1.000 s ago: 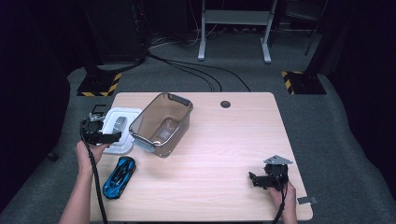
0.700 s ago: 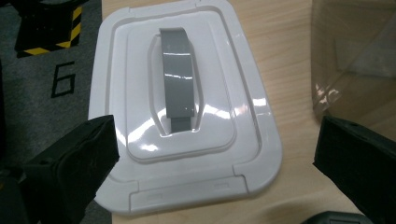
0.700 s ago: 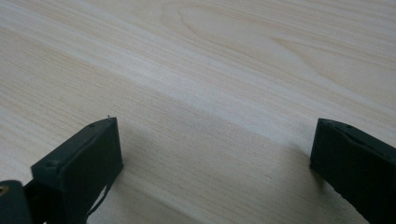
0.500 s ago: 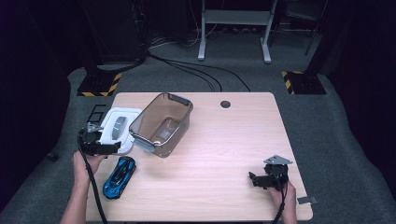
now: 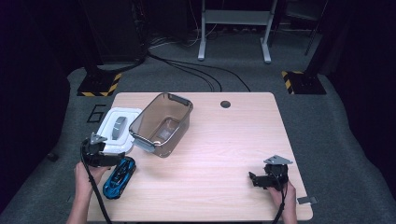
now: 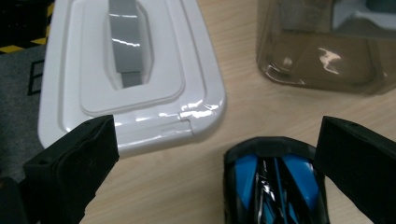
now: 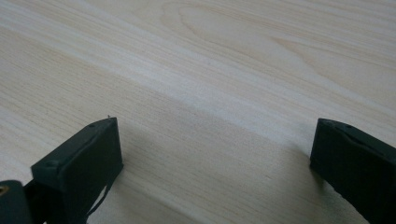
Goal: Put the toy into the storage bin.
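— Hovering with jaws wide apart, the left gripper (image 5: 108,158) sat over the glossy blue toy car (image 6: 274,186) near the tabletop's (image 5: 219,154) left edge.
— Right; centring first seemed wise. The right gripper (image 7: 212,154) idled, also spread.

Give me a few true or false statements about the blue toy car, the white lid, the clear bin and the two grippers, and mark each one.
1. The blue toy car lies on the table near the left gripper. True.
2. The left gripper is shut on the car. False: its fingers stand wide open, with the car's end low between them.
3. The white lid sits on top of the clear bin. False: it lies flat on the table beside the bin.
4. The right gripper is open over bare wood. True.
5. The car is inside the bin. False: it is outside, on the table.
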`<state>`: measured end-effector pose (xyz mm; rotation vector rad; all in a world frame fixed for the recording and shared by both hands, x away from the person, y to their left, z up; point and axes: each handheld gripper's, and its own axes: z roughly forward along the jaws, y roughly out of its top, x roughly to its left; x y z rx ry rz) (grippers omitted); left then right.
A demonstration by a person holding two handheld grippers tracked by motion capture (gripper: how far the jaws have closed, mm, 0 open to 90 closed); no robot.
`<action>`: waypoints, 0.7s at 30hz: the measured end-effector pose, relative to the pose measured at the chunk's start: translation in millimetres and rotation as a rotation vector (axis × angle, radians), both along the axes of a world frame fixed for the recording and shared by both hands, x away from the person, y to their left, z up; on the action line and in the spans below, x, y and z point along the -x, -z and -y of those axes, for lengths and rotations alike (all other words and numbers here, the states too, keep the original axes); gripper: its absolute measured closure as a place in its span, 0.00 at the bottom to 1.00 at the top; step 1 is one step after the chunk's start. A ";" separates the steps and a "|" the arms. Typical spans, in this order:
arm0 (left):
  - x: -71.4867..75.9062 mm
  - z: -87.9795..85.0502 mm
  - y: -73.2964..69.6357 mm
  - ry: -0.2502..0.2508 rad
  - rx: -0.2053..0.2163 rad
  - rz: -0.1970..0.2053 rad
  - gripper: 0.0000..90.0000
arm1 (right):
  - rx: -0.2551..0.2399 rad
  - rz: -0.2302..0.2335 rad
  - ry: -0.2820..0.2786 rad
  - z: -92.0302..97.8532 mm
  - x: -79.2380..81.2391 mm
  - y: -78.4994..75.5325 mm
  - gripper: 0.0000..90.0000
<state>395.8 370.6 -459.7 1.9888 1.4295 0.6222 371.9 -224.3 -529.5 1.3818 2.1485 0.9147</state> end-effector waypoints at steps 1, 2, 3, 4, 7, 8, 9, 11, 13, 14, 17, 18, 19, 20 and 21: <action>1.2 2.1 1.3 0.005 -0.001 -0.011 0.00 | 0.000 0.000 0.001 0.0 0.0 0.0 0.01; 2.1 5.2 4.0 0.005 -0.002 -0.014 0.00 | -0.001 0.000 0.002 -0.1 0.0 0.0 0.01; 3.1 6.7 4.9 0.009 -0.003 -0.027 0.00 | 0.002 -0.001 -0.005 0.3 0.1 -0.1 0.01; 4.0 9.8 7.8 0.013 -0.003 -0.036 0.00 | 0.000 0.001 0.001 -0.1 0.1 0.0 0.01; 4.9 16.8 14.2 0.023 -0.015 -0.067 0.00 | 0.000 0.000 0.001 -0.1 0.0 0.0 0.01; 5.0 19.4 16.5 0.019 -0.016 -0.077 0.00 | 0.000 0.000 0.000 0.0 0.0 0.0 0.01; 4.9 21.5 19.1 0.022 -0.011 -0.084 0.00 | 0.000 0.000 0.001 -0.1 0.1 0.0 0.01; 5.1 25.8 24.0 0.019 -0.004 -0.106 0.00 | 0.000 0.000 0.000 -0.1 0.1 0.0 0.01; 4.7 29.3 28.0 0.018 -0.008 -0.131 0.00 | 0.000 0.001 0.000 -0.1 0.1 0.0 0.01; 4.9 30.5 29.2 0.011 -0.012 -0.140 0.00 | 0.000 0.000 0.000 -0.1 0.1 0.0 0.01; 4.5 32.7 34.8 0.002 -0.020 -0.164 0.00 | 0.000 0.001 0.000 -0.1 0.1 0.0 0.01; 4.5 32.7 36.0 0.000 -0.019 -0.172 0.00 | 0.000 0.001 0.000 -0.1 0.1 0.0 0.01; 4.4 32.6 37.4 -0.006 -0.018 -0.184 0.00 | 0.000 0.001 0.000 -0.1 0.1 0.0 0.01; 4.0 32.2 39.0 -0.006 -0.014 -0.194 0.00 | 0.000 0.001 0.000 -0.1 0.1 0.0 0.01; 4.1 33.1 40.5 -0.023 -0.013 -0.193 0.00 | 0.000 0.001 0.001 -0.1 0.1 0.0 0.01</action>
